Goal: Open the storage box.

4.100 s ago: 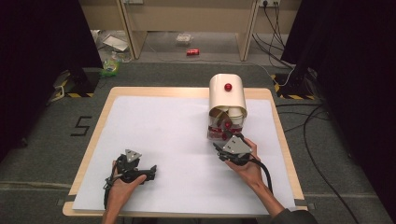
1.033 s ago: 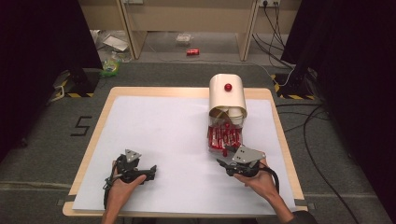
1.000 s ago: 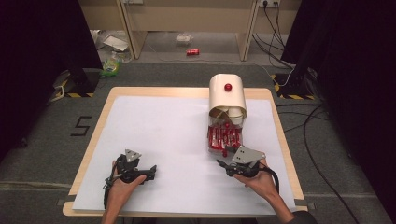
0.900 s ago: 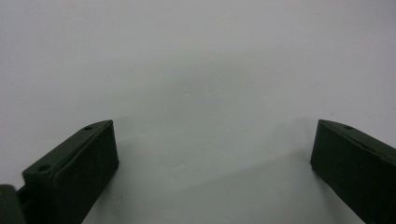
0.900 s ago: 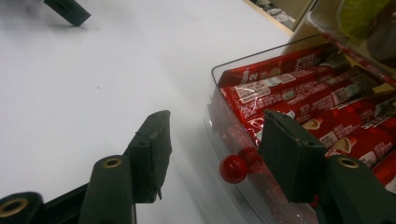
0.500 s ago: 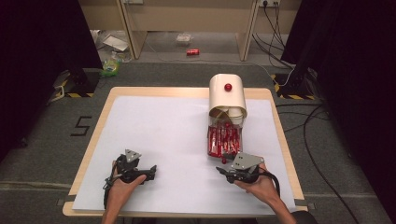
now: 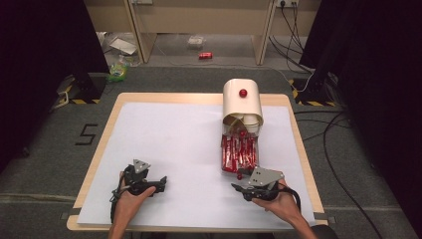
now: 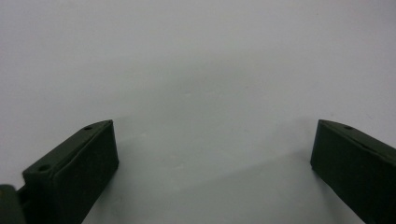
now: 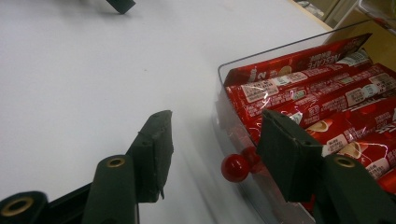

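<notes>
Right gripper [image 9: 212,144] hangs apart at lower centre, straddling the clear drawer's [image 9: 224,116] red knob [image 9: 234,167] without pinching it. Left gripper [image 8: 210,158] rests apart on the mat [image 8: 187,56]. Closing off-centre could slip off the knob.

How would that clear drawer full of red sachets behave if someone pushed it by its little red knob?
The clear drawer would probably slide straight, since it feeds into the cream box. Its thin walls look stiff but possibly brittle. The red sachets seem light and floppy, so they may shift. The round red knob could slip from hard fingers.
</notes>
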Action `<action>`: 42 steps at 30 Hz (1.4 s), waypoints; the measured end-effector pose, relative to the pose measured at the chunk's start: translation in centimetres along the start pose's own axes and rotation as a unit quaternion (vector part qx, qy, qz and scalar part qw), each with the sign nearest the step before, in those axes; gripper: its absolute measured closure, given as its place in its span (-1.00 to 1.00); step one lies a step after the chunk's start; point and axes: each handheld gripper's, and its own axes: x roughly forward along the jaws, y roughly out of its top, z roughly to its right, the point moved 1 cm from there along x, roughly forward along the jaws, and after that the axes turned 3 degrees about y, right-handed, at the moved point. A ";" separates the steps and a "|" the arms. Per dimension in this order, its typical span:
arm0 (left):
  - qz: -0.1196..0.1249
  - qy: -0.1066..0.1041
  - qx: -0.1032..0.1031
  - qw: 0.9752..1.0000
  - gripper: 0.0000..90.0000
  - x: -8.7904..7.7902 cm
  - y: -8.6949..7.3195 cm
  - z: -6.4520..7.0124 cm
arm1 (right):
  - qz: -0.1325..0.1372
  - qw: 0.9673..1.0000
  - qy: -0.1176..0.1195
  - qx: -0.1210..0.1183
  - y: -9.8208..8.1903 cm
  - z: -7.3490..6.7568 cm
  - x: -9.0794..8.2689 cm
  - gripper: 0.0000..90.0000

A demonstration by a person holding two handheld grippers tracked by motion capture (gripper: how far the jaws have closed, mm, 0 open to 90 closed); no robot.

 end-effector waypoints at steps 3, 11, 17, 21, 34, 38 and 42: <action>0.000 0.000 0.000 1.000 -1.00 0.0 0.0 0.0 | 0.000 1.000 0.000 0.000 0.0 0.0 -0.1 0.01; 0.000 0.000 0.001 1.000 -1.00 0.0 0.0 0.0 | 0.018 0.999 -0.024 0.020 0.2 0.4 -0.4 -0.05; 0.000 0.000 0.001 1.000 -1.00 0.0 0.0 0.0 | 0.047 0.997 -0.046 0.052 0.6 1.0 -0.9 -0.02; 0.000 0.001 0.001 1.000 -1.00 0.0 0.0 0.0 | 0.044 0.996 -0.058 0.060 0.7 1.3 -0.8 0.00; 0.000 0.001 0.002 1.000 -1.00 0.0 0.0 0.0 | 0.038 0.991 -0.084 0.092 1.6 2.4 0.0 0.08; -0.001 0.002 0.002 1.000 -1.00 0.0 0.0 0.0 | 0.039 0.990 -0.092 0.098 1.8 2.8 0.3 0.08; -0.002 0.002 0.003 1.000 -1.00 0.0 0.0 0.0 | 0.043 0.987 -0.102 0.118 1.9 3.5 0.5 0.09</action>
